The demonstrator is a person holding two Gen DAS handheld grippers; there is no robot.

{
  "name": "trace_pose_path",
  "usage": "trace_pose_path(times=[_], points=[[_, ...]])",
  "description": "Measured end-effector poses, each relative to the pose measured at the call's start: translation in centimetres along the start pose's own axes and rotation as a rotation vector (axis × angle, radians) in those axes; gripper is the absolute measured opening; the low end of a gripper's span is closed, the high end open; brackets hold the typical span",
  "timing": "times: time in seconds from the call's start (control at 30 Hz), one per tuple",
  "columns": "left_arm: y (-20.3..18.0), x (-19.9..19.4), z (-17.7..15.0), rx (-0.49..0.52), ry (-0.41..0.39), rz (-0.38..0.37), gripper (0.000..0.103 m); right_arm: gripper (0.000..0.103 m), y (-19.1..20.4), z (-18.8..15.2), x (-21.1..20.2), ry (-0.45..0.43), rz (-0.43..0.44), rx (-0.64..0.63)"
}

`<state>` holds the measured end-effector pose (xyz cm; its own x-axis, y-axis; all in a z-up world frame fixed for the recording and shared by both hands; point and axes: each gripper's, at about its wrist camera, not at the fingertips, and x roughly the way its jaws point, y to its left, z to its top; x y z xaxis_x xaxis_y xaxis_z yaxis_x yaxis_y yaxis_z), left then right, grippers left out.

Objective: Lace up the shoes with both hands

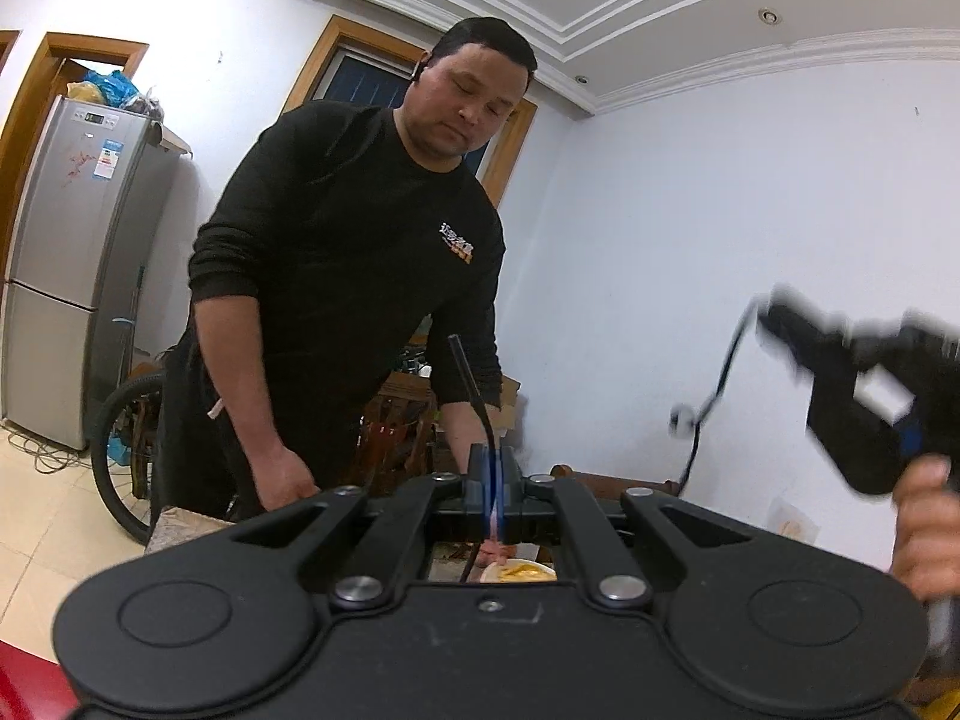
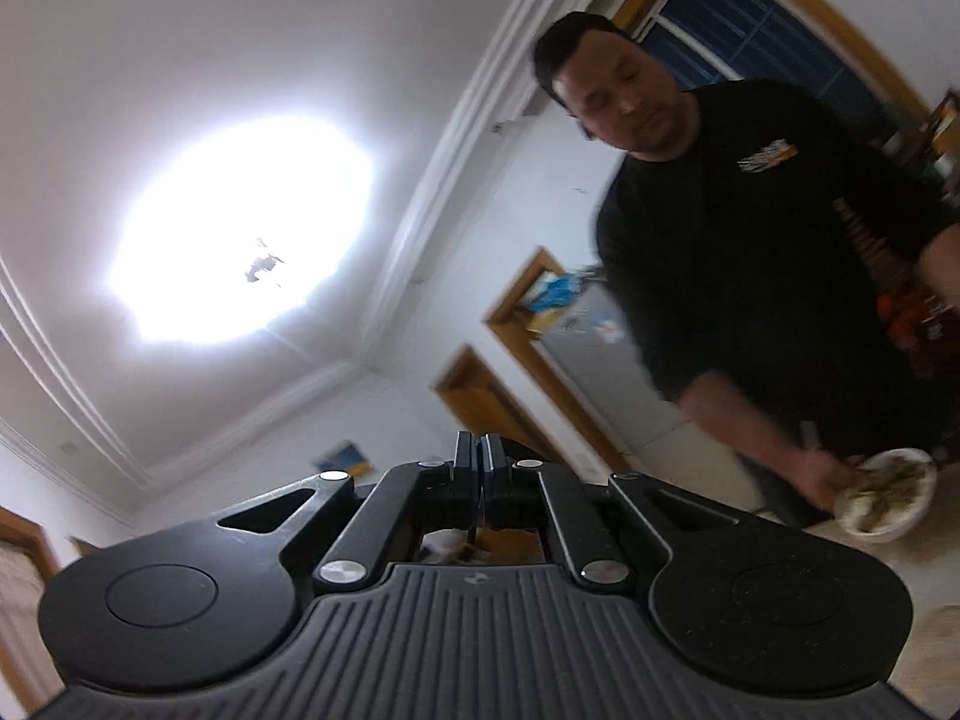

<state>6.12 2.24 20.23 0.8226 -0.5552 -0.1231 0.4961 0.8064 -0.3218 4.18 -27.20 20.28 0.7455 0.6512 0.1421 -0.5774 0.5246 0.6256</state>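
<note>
The left tongs (image 1: 493, 468) are shut on a black lace (image 1: 471, 387) that sticks up toward 12 o'clock. The right tongs (image 2: 480, 471) are shut too, but I cannot tell on what. No shoe shows. A hard tug could pull the thin lace out.

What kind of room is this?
Probably a room in someone's home, perhaps a dining area: a silver fridge stands by wooden door frames, and a person carries a plate of food.
</note>
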Motion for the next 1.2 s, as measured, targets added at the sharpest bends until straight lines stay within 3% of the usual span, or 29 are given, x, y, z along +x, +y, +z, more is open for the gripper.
trace_pose_path(times=[0.23,0.43,0.5,0.53,0.57,0.67,0.73,0.83,0.93,1.03,1.2], points=[[1.3,-0.8,-0.1,-0.004,0.009,0.027,0.001,0.002,-4.4,-8.2,-2.8,0.222,-0.396,-0.173],[1.9,-0.7,-0.5,-0.021,0.029,0.03,0.001,0.002,-9.4,-15.4,-3.4,0.378,-0.591,-0.123],[1.9,-0.7,-0.6,-0.024,0.036,0.029,0.001,0.006,-10.7,-17.0,-2.8,0.455,-0.667,-0.125],[1.9,-0.7,-0.6,-0.026,0.038,0.029,0.001,0.014,-11.2,-17.7,-2.4,0.506,-0.72,-0.137],[2.0,-0.7,-0.7,-0.028,0.04,0.028,0.001,0.026,-11.1,-18.3,-2.0,0.549,-0.774,-0.181],[2.1,-0.8,-0.6,-0.027,0.039,0.032,0.001,0.032,-9.2,-18.9,-1.3,0.584,-0.861,-0.376],[2.3,-0.8,-0.5,-0.035,0.037,0.031,0.001,0.047,-7.1,-18.7,-0.8,0.532,-0.813,-0.462],[2.6,-0.7,-0.4,-0.044,0.035,0.032,0.001,0.048,-5.2,-18.7,0.9,0.509,-0.65,-0.46],[2.9,-0.7,-0.3,-0.054,0.033,0.027,0.001,0.048,-5.2,-20.8,4.6,0.56,-0.506,-0.429],[3.2,-0.7,-0.3,-0.049,0.033,0.027,0.001,0.048,-5.5,-23.8,9.1,0.629,-0.466,-0.473],[3.8,-0.6,-0.2,-0.053,0.035,0.02,0.001,0.048,-6.4,-26.2,14.6,0.729,-0.488,-0.572]])
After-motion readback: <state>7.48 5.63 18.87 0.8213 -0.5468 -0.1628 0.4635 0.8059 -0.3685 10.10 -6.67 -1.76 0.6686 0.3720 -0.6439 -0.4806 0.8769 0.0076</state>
